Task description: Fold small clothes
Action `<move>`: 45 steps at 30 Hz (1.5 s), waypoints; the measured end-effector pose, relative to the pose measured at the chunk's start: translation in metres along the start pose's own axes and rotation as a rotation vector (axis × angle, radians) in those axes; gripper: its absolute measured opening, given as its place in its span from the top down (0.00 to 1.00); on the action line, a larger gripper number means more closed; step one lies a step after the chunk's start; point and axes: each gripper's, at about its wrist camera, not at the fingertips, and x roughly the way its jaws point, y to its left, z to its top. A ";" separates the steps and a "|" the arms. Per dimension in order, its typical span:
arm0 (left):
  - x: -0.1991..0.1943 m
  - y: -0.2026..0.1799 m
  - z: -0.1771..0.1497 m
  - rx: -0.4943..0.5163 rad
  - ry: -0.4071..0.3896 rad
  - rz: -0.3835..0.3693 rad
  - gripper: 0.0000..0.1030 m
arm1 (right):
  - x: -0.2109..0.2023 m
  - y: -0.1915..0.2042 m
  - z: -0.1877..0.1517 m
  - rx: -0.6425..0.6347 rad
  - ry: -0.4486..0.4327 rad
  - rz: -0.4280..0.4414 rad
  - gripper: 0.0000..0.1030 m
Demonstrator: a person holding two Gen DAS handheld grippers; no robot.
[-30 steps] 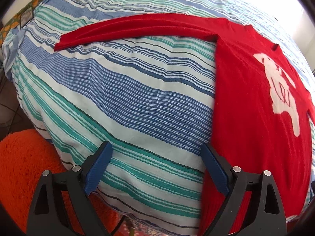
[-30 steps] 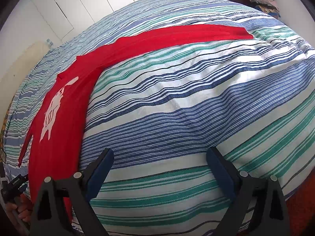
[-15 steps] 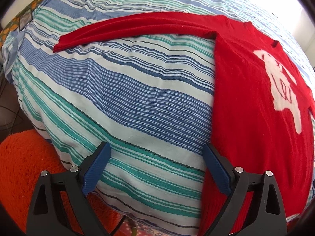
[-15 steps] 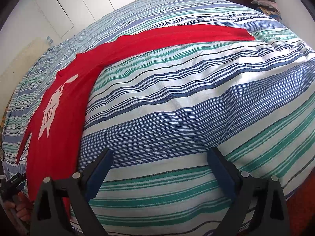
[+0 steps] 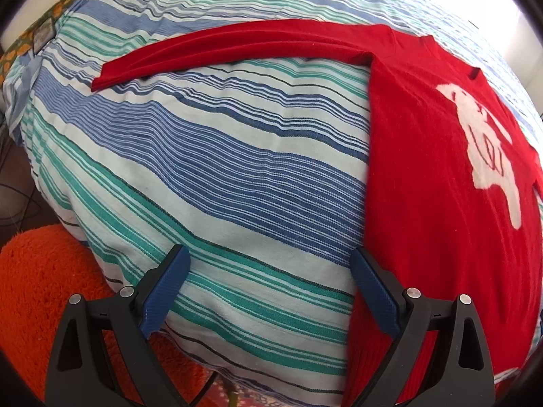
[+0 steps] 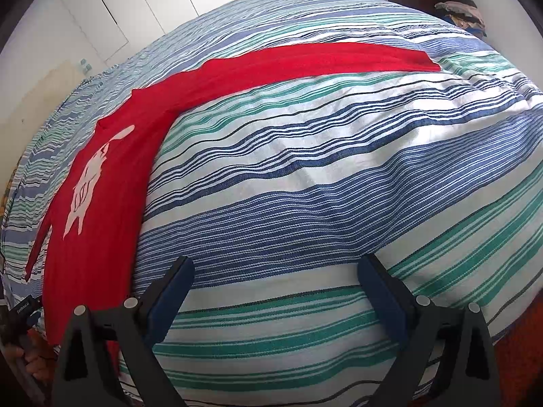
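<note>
The red sweater (image 5: pixel 441 203) lies flat on the striped bed (image 5: pixel 220 169), sleeves spread left and right. Soft, light knit; best pinched at a sleeve cuff (image 6: pixel 420 62). Both grippers' jaws wide open, empty.

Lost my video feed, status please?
Left gripper open, right gripper open, both empty. Red sweater flat on striped bedspread, unfolded. Nothing in the way.

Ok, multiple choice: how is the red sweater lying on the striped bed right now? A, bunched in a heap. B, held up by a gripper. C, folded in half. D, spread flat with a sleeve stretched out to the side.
D: the red sweater lies flat on the striped bedspread, its sleeve stretched straight out sideways; both grippers are open and empty.
</note>
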 end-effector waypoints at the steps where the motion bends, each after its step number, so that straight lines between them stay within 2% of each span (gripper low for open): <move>1: 0.000 0.000 0.000 0.000 0.001 -0.002 0.07 | 0.000 0.000 0.000 -0.002 0.000 -0.001 0.06; 9: 0.000 0.000 -0.001 0.003 0.003 0.001 0.06 | -0.001 0.006 -0.001 -0.033 0.012 -0.019 0.03; 11: 0.001 -0.001 0.000 -0.001 0.004 0.004 0.06 | -0.013 -0.004 0.003 0.043 -0.007 0.046 0.03; 13: 0.001 0.000 0.000 -0.007 0.005 0.001 0.05 | -0.024 -0.023 0.014 0.175 -0.029 0.184 0.04; 16: 0.002 0.000 0.000 -0.011 0.004 -0.002 0.05 | -0.037 -0.052 0.049 0.329 -0.097 0.343 0.09; 18: 0.002 0.000 0.000 -0.009 0.003 0.000 0.05 | -0.045 -0.074 0.080 0.391 -0.167 0.380 0.09; 20: 0.002 -0.001 0.000 -0.010 0.004 0.002 0.05 | -0.043 -0.099 0.108 0.464 -0.214 0.389 0.09; 21: 0.002 -0.001 0.001 -0.010 0.005 0.003 0.04 | -0.034 -0.113 0.120 0.509 -0.205 0.399 0.10; 23: 0.003 -0.002 0.001 -0.011 0.005 0.007 0.04 | -0.010 -0.140 0.131 0.629 -0.159 0.420 0.18; 24: 0.003 -0.002 0.001 -0.009 0.006 0.007 0.04 | 0.004 -0.152 0.133 0.700 -0.129 0.436 0.27; 26: 0.005 -0.003 0.001 -0.004 0.005 0.015 0.04 | 0.024 -0.168 0.134 0.808 -0.098 0.441 0.30; 32: 0.007 -0.006 0.000 0.012 0.001 0.036 0.02 | 0.048 -0.184 0.149 0.876 -0.157 0.328 0.35; 33: 0.008 -0.007 0.000 0.016 0.000 0.039 0.02 | 0.053 -0.187 0.150 0.893 -0.161 0.318 0.38; 34: 0.008 -0.007 -0.001 0.018 -0.002 0.043 0.02 | 0.058 -0.190 0.150 0.907 -0.163 0.306 0.46; 35: 0.008 -0.007 -0.001 0.018 -0.002 0.044 0.01 | 0.062 -0.193 0.149 0.912 -0.164 0.293 0.52; 37: 0.008 -0.007 0.000 0.017 -0.002 0.042 0.01 | 0.063 -0.194 0.151 0.877 -0.138 0.215 0.89; 39: 0.009 -0.007 0.001 0.013 0.001 0.037 0.01 | 0.052 -0.183 0.158 0.807 -0.154 0.158 0.93; 41: 0.010 -0.007 0.002 0.009 0.006 0.028 0.01 | 0.032 -0.154 0.179 0.680 -0.199 0.156 0.93; 43: 0.011 -0.008 0.003 0.011 0.008 0.025 0.01 | 0.011 -0.107 0.208 0.505 -0.235 0.220 0.94; 45: 0.011 -0.008 0.004 0.013 0.010 0.022 0.01 | -0.013 -0.038 0.235 0.302 -0.263 0.322 0.94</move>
